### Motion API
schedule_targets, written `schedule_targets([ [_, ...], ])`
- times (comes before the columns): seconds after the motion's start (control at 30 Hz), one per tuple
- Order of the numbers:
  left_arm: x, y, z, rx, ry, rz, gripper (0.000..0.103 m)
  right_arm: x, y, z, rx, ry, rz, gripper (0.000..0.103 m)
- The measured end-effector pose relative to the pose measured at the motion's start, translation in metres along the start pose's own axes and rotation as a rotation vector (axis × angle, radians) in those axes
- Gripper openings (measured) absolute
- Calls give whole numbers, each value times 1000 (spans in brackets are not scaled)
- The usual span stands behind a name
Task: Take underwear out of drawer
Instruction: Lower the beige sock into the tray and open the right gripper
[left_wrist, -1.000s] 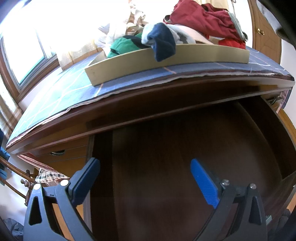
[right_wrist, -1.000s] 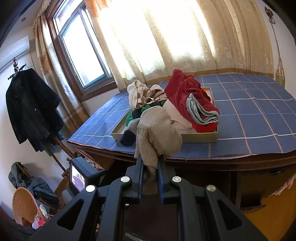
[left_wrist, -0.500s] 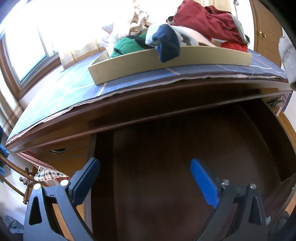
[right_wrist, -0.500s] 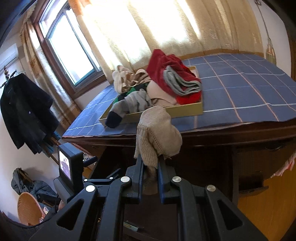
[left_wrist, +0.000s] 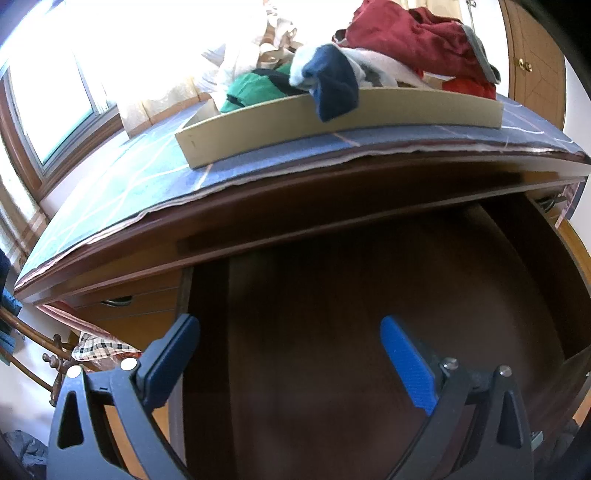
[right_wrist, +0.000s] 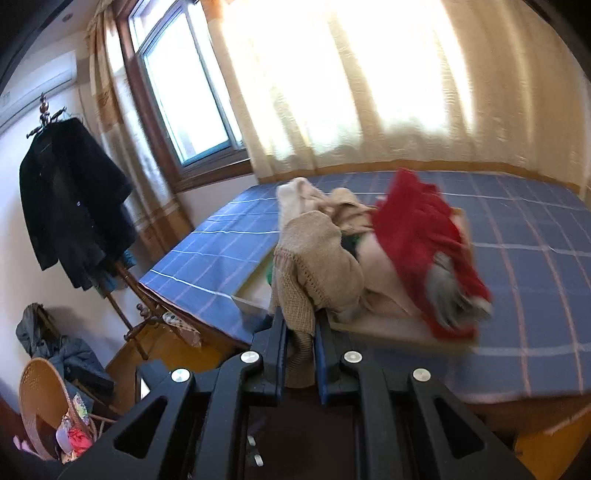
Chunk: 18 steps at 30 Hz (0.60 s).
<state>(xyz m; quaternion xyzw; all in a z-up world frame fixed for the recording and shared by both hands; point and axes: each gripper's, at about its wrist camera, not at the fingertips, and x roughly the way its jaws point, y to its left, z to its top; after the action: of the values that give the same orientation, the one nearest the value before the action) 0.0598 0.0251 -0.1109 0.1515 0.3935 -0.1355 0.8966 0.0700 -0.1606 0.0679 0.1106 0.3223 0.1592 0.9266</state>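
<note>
beige knit underwear (right_wrist: 314, 266) is clamped in the right gripper (right_wrist: 300, 332), raised before the tan tray (right_wrist: 388, 325) of piled clothes (right_wrist: 417, 236) on the blue checked cloth (right_wrist: 535, 258). left gripper (left_wrist: 288, 350) gapes over the open drawer (left_wrist: 369, 314).

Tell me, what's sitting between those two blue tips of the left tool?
Nothing: between the left tool tips the left wrist view shows only the bare dark wooden floor of the open drawer.

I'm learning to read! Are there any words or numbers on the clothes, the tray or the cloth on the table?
No words or numbers can be read.
Clothes in the tray: no print shows.
Blue checked cloth: only lines.
Beige knit piece in the right gripper: no label shows.
</note>
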Motion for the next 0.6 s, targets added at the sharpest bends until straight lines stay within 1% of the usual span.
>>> schedule_targets([
  [0.13,0,2,0,-9,2,-11,100,50,17,17,-32,72,43,14],
  [0.3,1,7,1,-19,4,-30,100,102,43,24,-114,159,78,14],
  [0.37,1,8,1,-25,4,-36,100,123,49,26,-116,207,101,14],
  [0.43,1,8,1,-29,7,-39,100,143,53,26,-124,248,103,14],
  [0.6,5,13,3,-49,23,-51,100,177,55,27,-138,303,81,14],
])
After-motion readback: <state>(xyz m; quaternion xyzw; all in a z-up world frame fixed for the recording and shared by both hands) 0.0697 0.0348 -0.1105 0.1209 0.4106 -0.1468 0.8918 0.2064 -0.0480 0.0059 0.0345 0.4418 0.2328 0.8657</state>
